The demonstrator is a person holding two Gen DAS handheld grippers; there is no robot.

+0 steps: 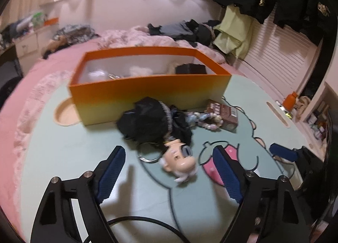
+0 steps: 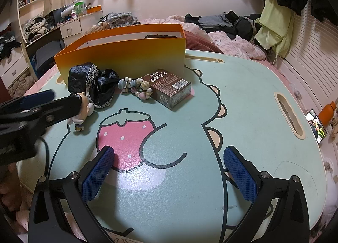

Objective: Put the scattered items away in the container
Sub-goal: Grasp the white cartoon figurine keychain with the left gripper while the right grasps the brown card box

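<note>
An orange open box (image 1: 147,93) (image 2: 126,55) stands at the back of the green table, with a few things inside it. In front of it lies a doll in a black dress (image 1: 156,122) (image 2: 93,82), its head (image 1: 181,158) toward me and a key ring (image 1: 150,152) beside it. My left gripper (image 1: 169,158) (image 2: 63,98) is open, and the doll's head lies between its fingers without the pads pressing on it. A bead bracelet (image 1: 209,119) (image 2: 137,89) and a brown card box (image 1: 224,114) (image 2: 171,89) lie to the doll's right. My right gripper (image 2: 169,158) hangs open over the strawberry print, holding nothing.
The green table (image 2: 253,95) sits on a bed with pink bedding and piled clothes behind it. It has a long slot (image 2: 288,114) at the right and a round recess (image 1: 65,114) at the left. A phone (image 2: 316,126) and an orange bottle (image 2: 326,113) lie past the right edge.
</note>
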